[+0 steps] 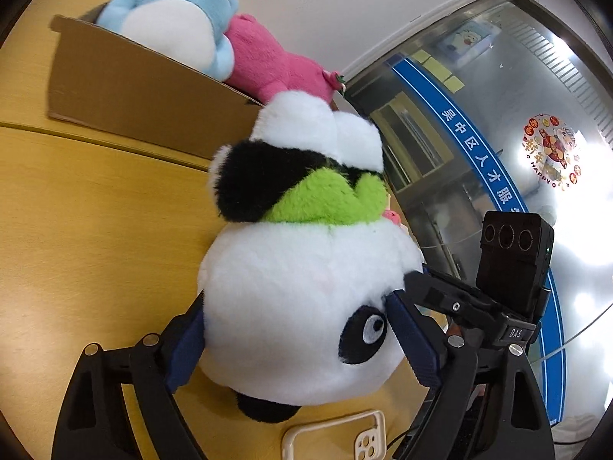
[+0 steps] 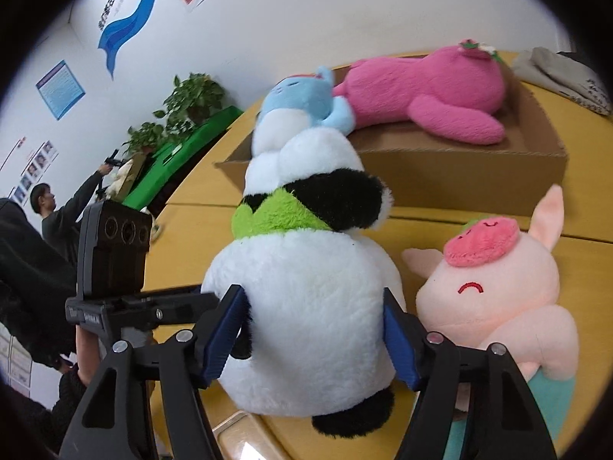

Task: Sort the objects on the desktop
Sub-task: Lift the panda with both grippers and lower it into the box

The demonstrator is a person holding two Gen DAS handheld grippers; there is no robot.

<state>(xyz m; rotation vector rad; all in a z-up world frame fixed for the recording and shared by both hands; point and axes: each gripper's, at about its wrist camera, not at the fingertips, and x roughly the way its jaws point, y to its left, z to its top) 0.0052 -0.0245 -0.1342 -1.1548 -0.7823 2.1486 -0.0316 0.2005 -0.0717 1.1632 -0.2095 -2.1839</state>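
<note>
both grippers, left point(image 1: 299, 341) and right point(image 2: 314, 329), flank the panda plush's point(image 1: 302, 287) head.

You're in an office or public service hall: curved wooden desk point(image 1: 76, 207), glass partition point(image 1: 498, 122) with blue lettered band at 3 o'clock, wall posters point(image 2: 59, 88) and potted plants point(image 2: 187, 103) at 10 o'clock, another person point(image 2: 57, 222) working at 9 o'clock.

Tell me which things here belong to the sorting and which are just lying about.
Job:
- panda plush, between both grippers' fingers
- pink pig plush
- cardboard box holding the blue plush and magenta plush

Lying about:
- phone case
- potted plants
</note>
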